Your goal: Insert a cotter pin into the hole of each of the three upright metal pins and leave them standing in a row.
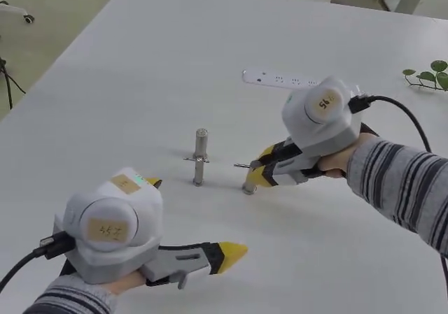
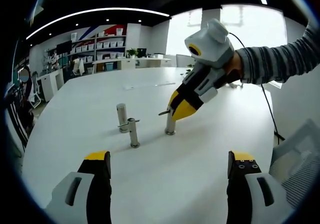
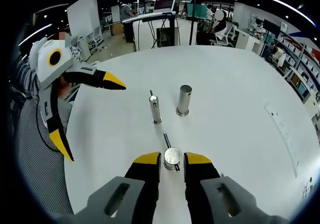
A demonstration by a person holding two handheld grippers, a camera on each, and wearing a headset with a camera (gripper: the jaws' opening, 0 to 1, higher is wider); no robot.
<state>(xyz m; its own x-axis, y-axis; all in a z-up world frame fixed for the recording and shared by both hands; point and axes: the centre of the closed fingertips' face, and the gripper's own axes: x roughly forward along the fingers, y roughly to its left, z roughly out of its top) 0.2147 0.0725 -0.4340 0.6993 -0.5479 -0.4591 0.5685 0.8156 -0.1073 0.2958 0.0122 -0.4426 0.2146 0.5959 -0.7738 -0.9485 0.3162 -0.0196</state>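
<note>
Three metal pins stand on the white table (image 1: 126, 83). The far pin (image 1: 201, 138) (image 2: 121, 115) (image 3: 183, 100) is bare. Just in front of it, a second pin (image 1: 198, 173) (image 2: 133, 132) (image 3: 155, 108) carries a cotter pin through its hole. My right gripper (image 1: 256, 177) (image 2: 181, 109) (image 3: 172, 160) is shut on the top of the third pin (image 1: 248, 187) (image 2: 170, 126) (image 3: 172, 156), and a cotter pin (image 1: 242, 166) (image 2: 164, 112) (image 3: 166, 139) sticks out of that pin on the far side. My left gripper (image 1: 192, 217) (image 2: 169, 163) hangs open near the front, holding nothing.
A white power strip (image 1: 280, 80) (image 3: 282, 129) lies beyond the right gripper. A green plant sprig (image 1: 427, 76) rests at the table's right edge. Office desks and shelves stand in the background.
</note>
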